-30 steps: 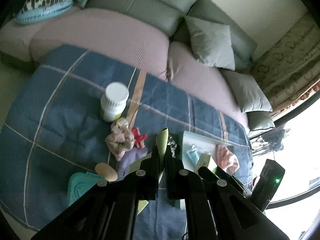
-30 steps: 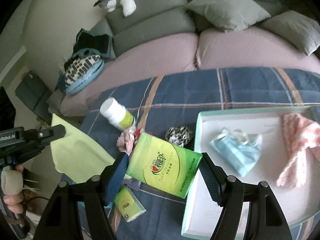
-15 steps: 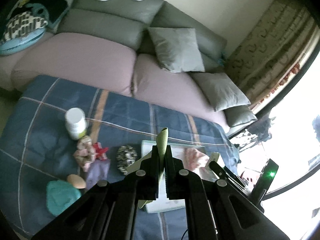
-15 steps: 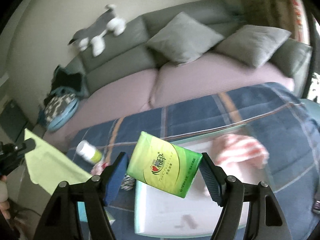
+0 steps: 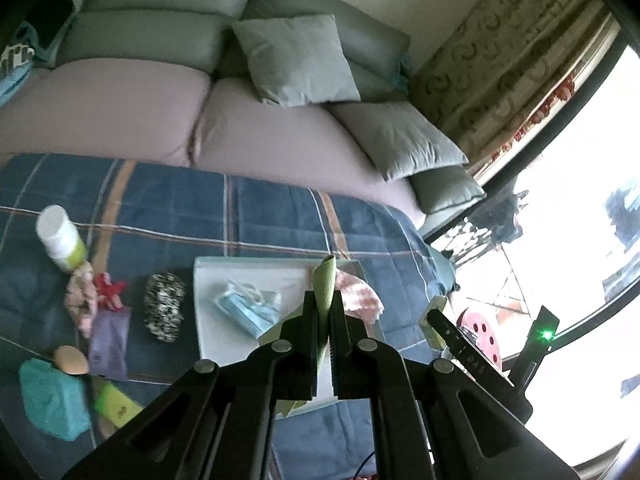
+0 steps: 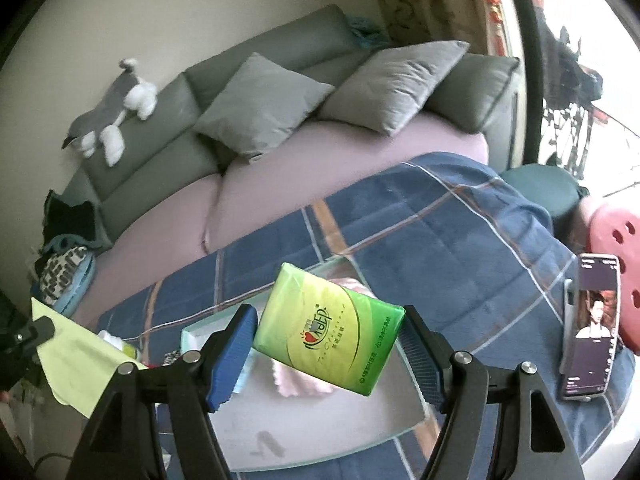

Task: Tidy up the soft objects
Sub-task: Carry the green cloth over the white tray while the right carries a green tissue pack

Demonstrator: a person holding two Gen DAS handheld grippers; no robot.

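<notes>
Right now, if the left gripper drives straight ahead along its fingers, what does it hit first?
Probably the white tray: the left gripper, shut on the green cloth, points at its far end near the pink cloth. Depth unclear.

Daylight enters from the window (image 5: 580, 216) at the right edge of both views and is overexposed to near white, with detail outside largely lost. The sofa (image 5: 160, 52) side is dimmer and muted. Strong fisheye curvature and black vignetting at all corners. Slight motion blur, apparently, on the blanket (image 5: 260, 216) and left-side items. Shadows are soft.
</notes>
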